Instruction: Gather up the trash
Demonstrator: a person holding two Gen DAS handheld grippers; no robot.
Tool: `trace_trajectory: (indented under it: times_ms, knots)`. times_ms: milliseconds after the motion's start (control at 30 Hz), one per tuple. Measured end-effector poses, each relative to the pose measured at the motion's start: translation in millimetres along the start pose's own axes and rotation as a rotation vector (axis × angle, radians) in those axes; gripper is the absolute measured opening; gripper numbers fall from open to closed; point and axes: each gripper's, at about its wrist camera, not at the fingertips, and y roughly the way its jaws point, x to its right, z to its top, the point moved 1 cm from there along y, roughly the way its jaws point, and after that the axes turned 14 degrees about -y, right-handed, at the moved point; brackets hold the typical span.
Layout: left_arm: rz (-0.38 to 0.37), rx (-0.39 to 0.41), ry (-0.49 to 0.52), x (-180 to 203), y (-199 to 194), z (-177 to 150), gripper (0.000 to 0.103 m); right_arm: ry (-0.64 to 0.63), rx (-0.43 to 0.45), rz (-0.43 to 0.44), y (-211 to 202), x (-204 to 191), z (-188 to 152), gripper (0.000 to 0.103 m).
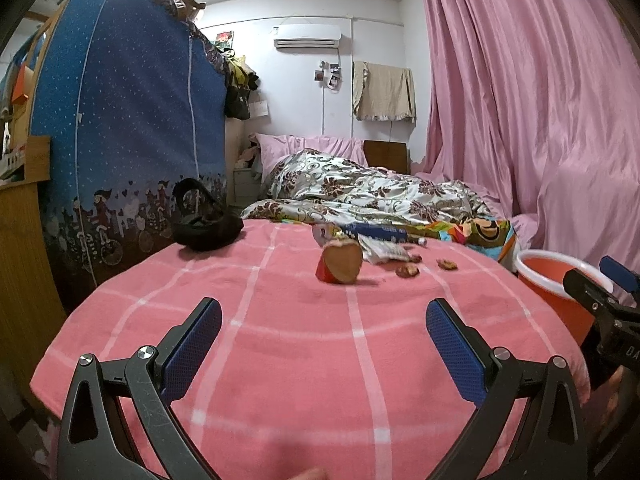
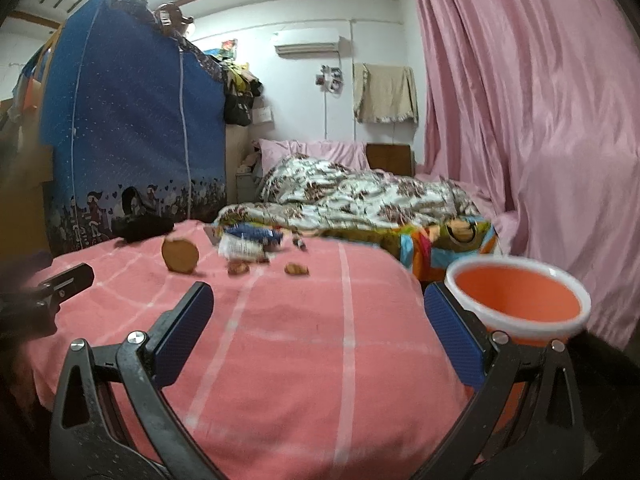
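On the pink checked cloth (image 1: pixel 304 344) lies a cut brown-and-red chunk (image 1: pixel 340 266) (image 2: pixel 180 255), with a crumpled white wrapper (image 1: pixel 382 249) (image 2: pixel 240 247), a blue packet (image 1: pixel 380 233) (image 2: pixel 256 234) and small brown scraps (image 1: pixel 407 270) (image 2: pixel 297 269) behind and right of it. An orange bucket with a white rim (image 1: pixel 556 284) (image 2: pixel 518 300) stands off the table's right edge. My left gripper (image 1: pixel 324 340) is open, low over the near cloth, well short of the trash. My right gripper (image 2: pixel 318 332) is open too, nothing between its pads, its right finger beside the bucket.
A black bag (image 1: pixel 206 230) sits at the table's far left. A blue fabric wardrobe (image 1: pixel 128 128) stands to the left, a bed with a patterned quilt (image 1: pixel 360 192) behind, and pink curtains (image 1: pixel 540 100) on the right. A colourful bag (image 2: pixel 452 240) lies beyond the table.
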Motion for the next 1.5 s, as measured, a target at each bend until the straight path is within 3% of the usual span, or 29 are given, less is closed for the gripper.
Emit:
trace_trajectory:
  times_ms: [200, 333, 600, 700, 767, 867, 1033, 1200, 1333, 1500]
  knots:
    - [-0.011, 0.018, -0.002, -6.3, 29.5, 37.3, 0.100, -0.069, 0.057, 0.018, 35.0, 3.0, 36.1, 0.103]
    - [-0.036, -0.002, 0.002, -7.8, 53.5, 54.4, 0.100, -0.092, 0.040, 0.073, 70.9, 5.8, 50.2, 0.103]
    - [-0.051, -0.248, -0.036, -12.0, 120.3, 65.3, 0.098, -0.062, -0.138, 0.181, 140.0, 16.9, 48.5, 0.103]
    - [-0.057, -0.330, -0.042, -10.9, 138.9, 63.6, 0.086, -0.029, -0.218, 0.216, 157.3, 18.4, 41.1, 0.101]
    - [-0.063, -0.377, -0.049, -9.9, 147.3, 60.8, 0.076, -0.019, -0.276, 0.239, 167.8, 18.5, 34.7, 0.091]
    - [-0.081, -0.443, -0.061, -9.6, 156.4, 57.8, 0.058, -0.016, -0.338, 0.281, 180.5, 13.2, 28.2, 0.083]
    - [-0.104, -0.521, -0.093, -12.8, 168.6, 54.9, 0.033, -0.045, -0.430, 0.332, 197.3, 0.0, 17.8, 0.079]
    - [-0.108, -0.537, -0.106, -16.9, 171.5, 55.5, 0.029, -0.035, -0.474, 0.365, 207.6, -0.8, 11.8, 0.065]
    - [-0.106, -0.538, -0.097, -16.1, 171.8, 56.9, 0.025, -0.016, -0.482, 0.377, 208.3, 0.2, 9.5, 0.040]
    - [-0.114, -0.509, -0.076, -7.9, 167.4, 57.8, 0.023, -0.010, -0.444, 0.391, 202.5, 0.5, 13.1, 0.037]
